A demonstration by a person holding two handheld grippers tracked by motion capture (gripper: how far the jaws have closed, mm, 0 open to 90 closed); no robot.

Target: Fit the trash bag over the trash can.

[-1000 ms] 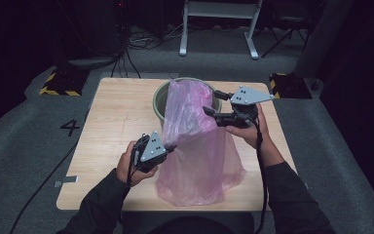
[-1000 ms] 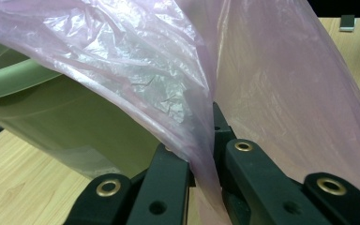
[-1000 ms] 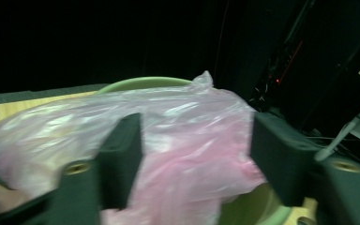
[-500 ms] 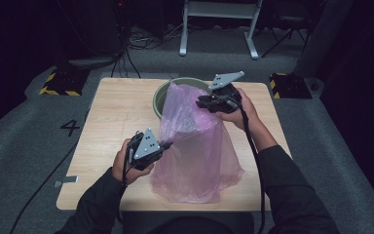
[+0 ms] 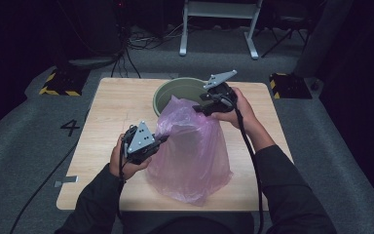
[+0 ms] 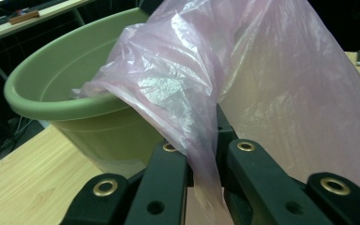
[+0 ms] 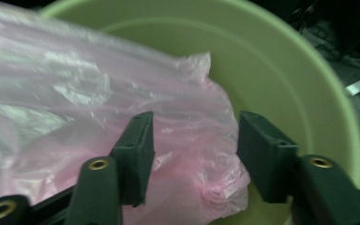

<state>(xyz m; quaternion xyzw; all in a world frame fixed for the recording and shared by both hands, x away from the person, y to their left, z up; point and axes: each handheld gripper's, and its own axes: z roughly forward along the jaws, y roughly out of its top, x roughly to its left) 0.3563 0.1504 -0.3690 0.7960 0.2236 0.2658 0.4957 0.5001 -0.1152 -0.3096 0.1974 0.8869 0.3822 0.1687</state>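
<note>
A translucent pink plastic bag (image 5: 195,151) stands on the wooden table (image 5: 112,112), its mouth reaching over the near rim of a green tub (image 5: 168,92). My left gripper (image 5: 164,140) is shut on a gathered fold of the bag (image 6: 272,84) at its left edge; in the left gripper view (image 6: 201,150) the film is pinched between the jaws, with the tub (image 6: 51,93) behind. My right gripper (image 5: 200,108) is at the bag's top, over the tub. Its jaws (image 7: 194,136) have just been opening; they stand apart with bunched bag film (image 7: 75,93) loose between them above the tub's inside (image 7: 286,70).
The tub stands at the far middle of the table. Bare wood lies left of the bag and tub. On the dark floor beyond are striped yellow-black blocks (image 5: 58,83), cables and a white frame (image 5: 219,19). Both forearms come in from the near edge.
My right gripper moved left and away from me, to above the tub's near rim, and the bag's top went with it. Its jaws now stand apart. The left gripper kept its grip and place.
</note>
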